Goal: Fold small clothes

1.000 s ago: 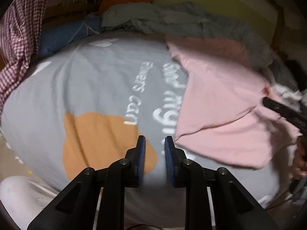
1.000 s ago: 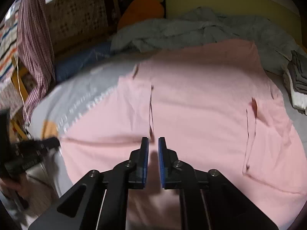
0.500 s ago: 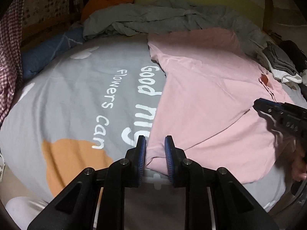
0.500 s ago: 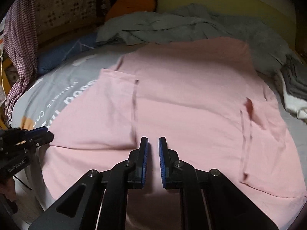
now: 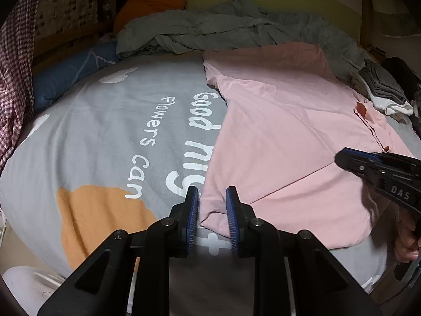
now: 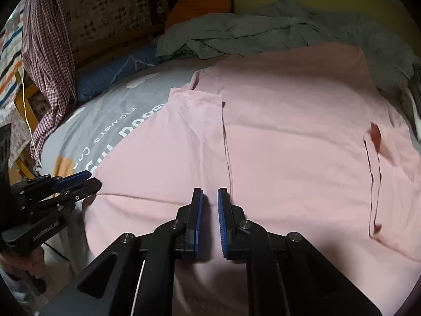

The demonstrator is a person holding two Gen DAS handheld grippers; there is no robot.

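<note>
Left tool, slightly open, straddles pink shirt hem corner ungripped.

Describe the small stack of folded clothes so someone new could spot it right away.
Start at the grey printed bedspread with the flat pink cotton shirt on it. Beyond the shirt's far right edge sits the small stack of folded dark grey and white clothes. Unlike the crumpled grey blanket behind, it is neatly layered.

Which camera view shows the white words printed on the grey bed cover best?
The left wrist view shows the white words best: "Good", "Flowers" and "can" read plainly on the grey bed cover, beside the pink shirt. In the right wrist view only a small, slanted part of them shows at the left, and the shirt fills most of the picture.
</note>
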